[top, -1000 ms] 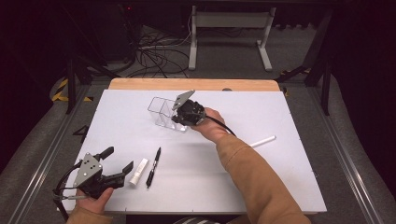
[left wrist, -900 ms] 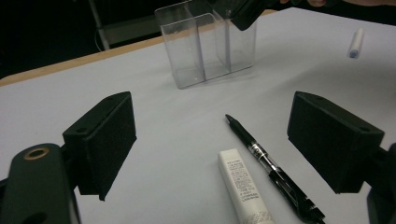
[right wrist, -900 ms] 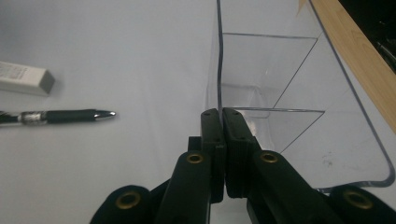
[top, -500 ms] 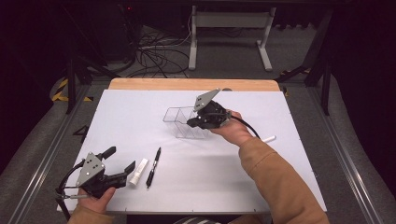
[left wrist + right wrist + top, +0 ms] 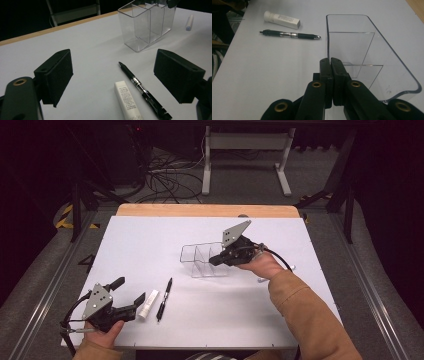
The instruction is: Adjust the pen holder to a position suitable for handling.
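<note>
The right gripper [image 5: 216,260] has its jaws pressed together on the near wall of the clear organizer [image 5: 200,261]; in the right gripper view the two black pads [image 5: 331,65] meet with the thin plastic edge pinched between them. The organizer [image 5: 372,57] is an empty, see-through box with three compartments, standing upright near the middle of the white table [image 5: 150,240], slightly to the right of centre. Held by one wall only, it will want to pivot around the pinch, so I judge the good way to shift it is to drag or lift it slowly, keeping the base level and the grip deep on the wall rather than at the very rim. A quick swing could tip it or let the smooth plastic slip out.

The left gripper [image 5: 130,295] rests at the near left corner with its jaws wide apart and nothing between them. Just ahead of it lie a small white tube [image 5: 127,100] and a black pen [image 5: 143,91], side by side and nearly touching, both flat on the table. From the left gripper view the organizer [image 5: 147,25] stands beyond them, toward the far right. Another small white item [image 5: 189,22] lies farther right, past the organizer. Setting the organizer down within easy reach of the pen and tube, openings up, would make loading them simpler.
</note>
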`<state>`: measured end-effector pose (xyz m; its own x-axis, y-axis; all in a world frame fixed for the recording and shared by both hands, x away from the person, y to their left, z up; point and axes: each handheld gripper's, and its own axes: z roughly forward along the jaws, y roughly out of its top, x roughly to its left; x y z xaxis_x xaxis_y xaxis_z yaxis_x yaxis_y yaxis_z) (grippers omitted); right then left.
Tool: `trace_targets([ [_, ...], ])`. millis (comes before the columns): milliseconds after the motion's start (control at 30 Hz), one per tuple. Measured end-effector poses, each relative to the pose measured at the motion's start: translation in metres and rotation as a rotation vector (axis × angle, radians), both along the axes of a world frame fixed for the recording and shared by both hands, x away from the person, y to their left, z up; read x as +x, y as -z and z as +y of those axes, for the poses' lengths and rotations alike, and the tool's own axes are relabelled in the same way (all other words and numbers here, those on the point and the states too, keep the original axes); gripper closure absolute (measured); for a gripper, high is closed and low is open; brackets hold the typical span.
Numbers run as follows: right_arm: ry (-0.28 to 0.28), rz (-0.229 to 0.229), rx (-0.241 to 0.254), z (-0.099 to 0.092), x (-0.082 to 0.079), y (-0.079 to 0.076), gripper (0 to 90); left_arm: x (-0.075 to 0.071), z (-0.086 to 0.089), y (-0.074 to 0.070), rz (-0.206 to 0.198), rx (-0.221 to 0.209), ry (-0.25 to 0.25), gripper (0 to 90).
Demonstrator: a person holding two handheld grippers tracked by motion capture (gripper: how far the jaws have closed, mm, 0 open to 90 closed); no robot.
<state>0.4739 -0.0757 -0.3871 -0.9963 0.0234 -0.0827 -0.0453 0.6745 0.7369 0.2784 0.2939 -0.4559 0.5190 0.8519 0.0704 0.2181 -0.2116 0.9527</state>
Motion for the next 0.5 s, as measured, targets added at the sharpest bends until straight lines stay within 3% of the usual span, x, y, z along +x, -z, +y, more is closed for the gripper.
trace_targets([
  [500, -0.049, -0.066, -0.104, -0.011, 0.008, 0.006, 88.7, 0.000, 0.000, 0.000, 0.001, 0.001, 0.001, 16.4],
])
